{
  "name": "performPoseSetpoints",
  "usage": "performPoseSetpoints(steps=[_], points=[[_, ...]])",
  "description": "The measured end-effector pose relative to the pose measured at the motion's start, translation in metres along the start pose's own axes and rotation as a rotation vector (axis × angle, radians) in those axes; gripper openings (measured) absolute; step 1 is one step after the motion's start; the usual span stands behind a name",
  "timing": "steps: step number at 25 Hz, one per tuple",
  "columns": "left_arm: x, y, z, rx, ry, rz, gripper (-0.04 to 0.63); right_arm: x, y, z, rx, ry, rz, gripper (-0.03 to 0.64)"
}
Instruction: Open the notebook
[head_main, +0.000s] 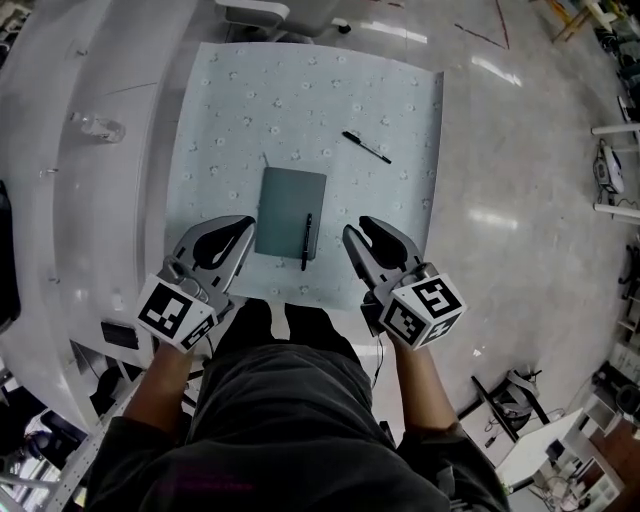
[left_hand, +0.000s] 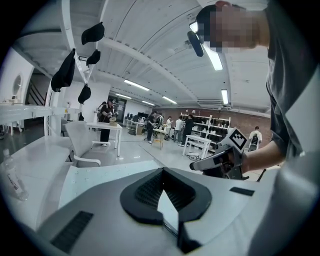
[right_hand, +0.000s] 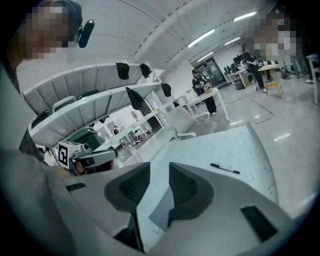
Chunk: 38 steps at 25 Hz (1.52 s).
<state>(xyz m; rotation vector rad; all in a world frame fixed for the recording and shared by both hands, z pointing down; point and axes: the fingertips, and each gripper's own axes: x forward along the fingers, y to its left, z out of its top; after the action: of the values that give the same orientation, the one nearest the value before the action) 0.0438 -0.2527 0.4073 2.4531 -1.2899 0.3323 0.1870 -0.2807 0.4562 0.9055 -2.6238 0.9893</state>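
Notebook (head_main: 288, 208) lies closed on desk (head_main: 215, 110), pen (head_main: 306, 242) on its right edge. Left hand-held gripper (head_main: 243, 224) has jaws together, empty. Right hand-held gripper (head_main: 354, 233) is narrowly parted, empty. Advise clearing the pen first, then lifting the cover's free edge.

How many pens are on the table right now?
2. One pen lies on the right side of the notebook; the other pen lies on the mat, farther away, to the right.

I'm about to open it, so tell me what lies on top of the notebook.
A black pen lies on the notebook near its right edge. Its closed cover hides the pages.
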Motion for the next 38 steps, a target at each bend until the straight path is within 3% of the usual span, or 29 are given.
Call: performPoseSetpoints(steps=[19,38], points=[[0.03,0.054,-0.061,-0.076,0.085,0.008,0.0,0.101,-0.069,-0.052,0.036,0.173,-0.016,0.115],[0.023,0.087,-0.137,-0.212,0.126,0.076,0.0,0.177,-0.128,-0.128,0.04,0.372,-0.049,0.115]])
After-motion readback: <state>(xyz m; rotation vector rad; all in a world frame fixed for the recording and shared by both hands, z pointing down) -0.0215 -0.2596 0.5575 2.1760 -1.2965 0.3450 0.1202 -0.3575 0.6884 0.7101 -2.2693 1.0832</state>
